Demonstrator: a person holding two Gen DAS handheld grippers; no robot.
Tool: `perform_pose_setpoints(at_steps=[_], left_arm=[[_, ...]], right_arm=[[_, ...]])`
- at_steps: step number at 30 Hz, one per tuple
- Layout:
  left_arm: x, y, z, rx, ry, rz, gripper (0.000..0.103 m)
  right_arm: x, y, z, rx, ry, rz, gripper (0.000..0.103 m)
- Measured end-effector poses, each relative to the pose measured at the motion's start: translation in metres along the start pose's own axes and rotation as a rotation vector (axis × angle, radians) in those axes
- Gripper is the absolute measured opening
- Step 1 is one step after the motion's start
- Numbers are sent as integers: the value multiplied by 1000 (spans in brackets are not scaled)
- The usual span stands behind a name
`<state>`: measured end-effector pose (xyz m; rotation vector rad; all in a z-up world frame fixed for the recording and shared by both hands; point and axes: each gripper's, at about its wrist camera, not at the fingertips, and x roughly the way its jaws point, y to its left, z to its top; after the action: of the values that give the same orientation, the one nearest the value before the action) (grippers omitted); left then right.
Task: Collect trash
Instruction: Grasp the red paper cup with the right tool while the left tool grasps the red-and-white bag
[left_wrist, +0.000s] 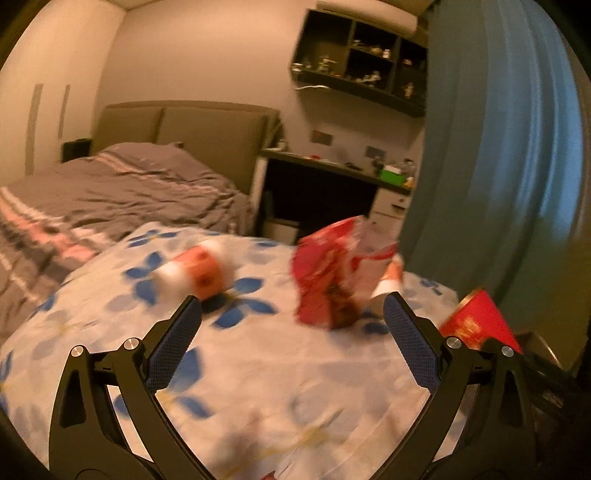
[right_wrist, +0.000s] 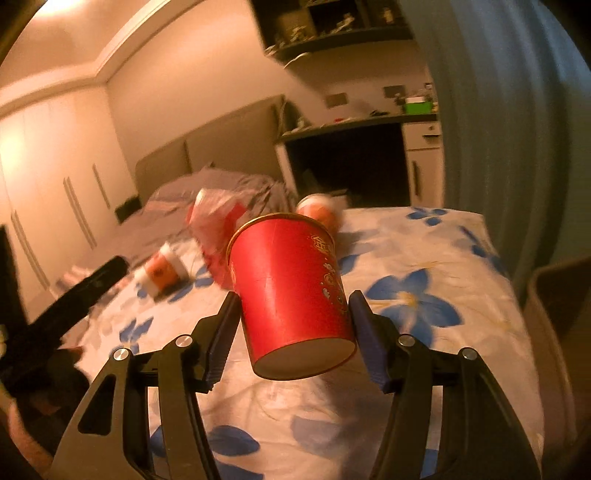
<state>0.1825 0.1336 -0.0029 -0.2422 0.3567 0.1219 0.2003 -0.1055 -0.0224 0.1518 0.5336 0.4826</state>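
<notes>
Right hand-held gripper (right_wrist: 293, 325): clamped on red paper cup (right_wrist: 291, 299), held above bed (right_wrist: 443, 258); cup axis along fingers, mouth away.
Left hand-held gripper (left_wrist: 293, 317): fingers spread wide, nothing held.
Red snack bag (left_wrist: 328, 273): on bed, just ahead-right of left gripper, nearer arm.
Orange-white cup (left_wrist: 199, 271): lying on side, ahead-left.

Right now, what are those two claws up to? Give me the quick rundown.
Right claw shut on red cup. Left claw open, empty, above flowered blanket. Red wrapper and orange cups left. Nothing blocking.
</notes>
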Motion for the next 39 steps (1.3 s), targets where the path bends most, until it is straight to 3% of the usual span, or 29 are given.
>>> perform_pose_setpoints(at_steps=[3, 6, 8, 12, 18, 23, 30, 39], left_arm=[[25, -13, 6, 15, 25, -27, 97], [53, -23, 7, 31, 65, -37, 88], [64, -26, 7, 39, 84, -31, 78], [78, -26, 12, 19, 102, -44, 71], [98, -29, 15, 21, 157, -64, 41], [100, -29, 13, 24, 173, -95, 5], [75, -28, 11, 31, 136, -77, 3], [-5, -23, 11, -3, 26, -79, 3]], right_arm=[[-15, -14, 3, 33, -30, -8, 59], [-25, -24, 3, 47, -43, -14, 59], [-27, -29, 2, 51, -45, -12, 59], [-30, -38, 2, 58, -50, -22, 59], [-28, -44, 0, 74, -48, -16, 59], [-27, -46, -1, 77, -49, -13, 59], [-32, -45, 0, 72, -62, -12, 59], [-53, -40, -2, 65, -96, -7, 59]])
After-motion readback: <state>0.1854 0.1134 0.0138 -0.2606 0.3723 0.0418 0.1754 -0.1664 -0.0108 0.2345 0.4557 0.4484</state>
